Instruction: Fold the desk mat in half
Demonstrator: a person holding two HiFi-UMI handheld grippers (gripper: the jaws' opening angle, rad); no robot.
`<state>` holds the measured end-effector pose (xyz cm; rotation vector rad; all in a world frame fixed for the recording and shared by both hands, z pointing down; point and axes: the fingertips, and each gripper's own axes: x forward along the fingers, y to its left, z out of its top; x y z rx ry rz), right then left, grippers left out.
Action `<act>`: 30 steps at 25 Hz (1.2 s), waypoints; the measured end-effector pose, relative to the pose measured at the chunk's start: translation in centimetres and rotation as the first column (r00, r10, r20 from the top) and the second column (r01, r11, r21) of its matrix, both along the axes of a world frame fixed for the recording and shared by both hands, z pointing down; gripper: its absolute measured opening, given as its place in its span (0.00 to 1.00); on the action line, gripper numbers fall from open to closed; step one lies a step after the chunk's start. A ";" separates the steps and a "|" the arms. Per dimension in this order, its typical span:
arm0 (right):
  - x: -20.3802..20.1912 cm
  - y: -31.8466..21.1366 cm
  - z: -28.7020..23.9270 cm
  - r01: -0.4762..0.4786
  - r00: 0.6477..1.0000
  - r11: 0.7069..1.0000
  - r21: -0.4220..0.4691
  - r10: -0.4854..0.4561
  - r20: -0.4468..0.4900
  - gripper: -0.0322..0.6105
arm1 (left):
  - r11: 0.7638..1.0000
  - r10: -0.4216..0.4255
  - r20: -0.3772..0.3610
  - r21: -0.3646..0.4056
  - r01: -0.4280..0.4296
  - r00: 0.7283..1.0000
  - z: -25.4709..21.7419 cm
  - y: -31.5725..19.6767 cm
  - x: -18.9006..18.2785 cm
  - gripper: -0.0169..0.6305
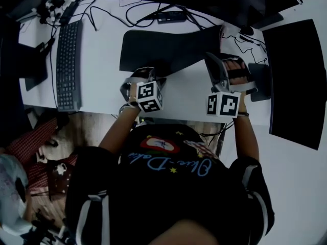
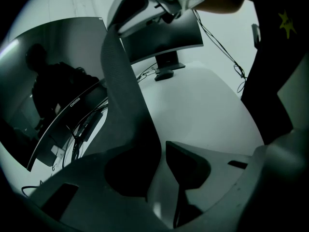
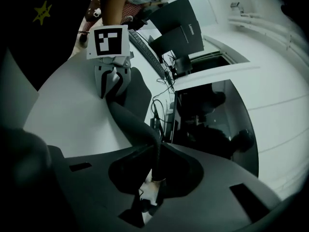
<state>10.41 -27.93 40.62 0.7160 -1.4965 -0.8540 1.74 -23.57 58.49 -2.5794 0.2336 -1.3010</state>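
off to the outer side of my left fingers, well apart from them, lies the black keyboard (image 1: 68,65) on the white desk (image 1: 102,88); it plays no part in this.

the left gripper (image 1: 142,78) sits low at the near edge of the desk, clenched on the near left corner of the dark desk mat (image 1: 168,50). in the left gripper view the mat's edge runs in between the two pads and climbs away from them as a long dark band. ahead of these fingers the rest of the mat lies flat on the desk.

the right gripper (image 1: 227,63) is raised above the desk, its pads (image 3: 169,166) pinched tight on the mat's right end, a thin edge caught right between them. from these fingers the mat sags back down in a curve toward the left gripper, so the right end is off the desk while the middle and left rest on it. beyond the right fingers' outer side stands a dark monitor (image 1: 296,80), near enough to mind.

as i judge it, the fold is just begun. to do it well i'd hold the left corner pinned as an anchor and carry the right end over in a high arc toward the left fingers, so the mat rolls over rather than drags. i'd watch that the near edges line up before lowering, and release only once the raised end lies squarely on the left one.
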 end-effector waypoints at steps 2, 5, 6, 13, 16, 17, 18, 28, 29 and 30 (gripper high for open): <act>-1.5 -0.8 -0.6 0.047 0.999 0.999 0.012 -0.047 -0.015 0.12 | 1.000 0.002 -0.004 0.004 -0.002 1.000 -0.1 0.0 0.0 0.19; -3.7 -2.0 -1.1 0.110 0.994 0.994 0.024 -0.110 -0.025 0.12 | 1.000 0.004 -0.007 0.010 -0.004 1.000 0.0 -0.1 0.1 0.19; -4.4 -2.4 -1.2 0.129 0.991 0.991 0.027 -0.128 -0.026 0.12 | 1.000 0.005 -0.006 0.009 -0.005 1.000 0.1 -0.1 0.1 0.19; -8.9 -5.4 -1.0 0.210 0.978 0.977 0.039 -0.210 -0.002 0.12 | 0.999 -0.022 -0.100 -0.048 0.017 0.995 -1.1 -0.2 0.0 0.25; -10.8 -6.2 -0.4 0.245 0.969 0.969 0.035 -0.245 0.008 0.12 | 0.991 -0.106 -0.190 -0.100 0.088 0.976 -2.3 -0.7 -1.3 0.25; -11.5 -6.3 -0.2 0.259 0.966 0.965 0.032 -0.260 0.008 0.12 | 0.987 -0.135 -0.215 -0.114 0.113 0.967 -2.6 -0.8 -1.9 0.25; -12.2 -6.4 0.1 0.274 0.962 0.961 0.028 -0.274 0.007 0.12 | 0.983 -0.163 -0.234 -0.126 0.137 0.958 -2.8 -1.0 -2.6 0.25; -19.4 -6.0 5.8 0.428 0.903 0.901 -0.069 -0.430 -0.010 0.12 | 0.888 -0.453 -0.362 -0.265 0.375 0.815 -4.4 -0.2 -10.0 0.25; -20.1 -5.8 6.6 0.445 0.894 0.892 -0.082 -0.448 -0.017 0.12 | 0.878 -0.472 -0.362 -0.271 0.394 0.804 -4.4 -0.1 -10.7 0.25; -20.7 -5.6 7.4 0.462 0.884 0.882 -0.096 -0.466 -0.024 0.12 | 0.868 -0.491 -0.360 -0.276 0.412 0.794 -4.5 0.1 -11.4 0.25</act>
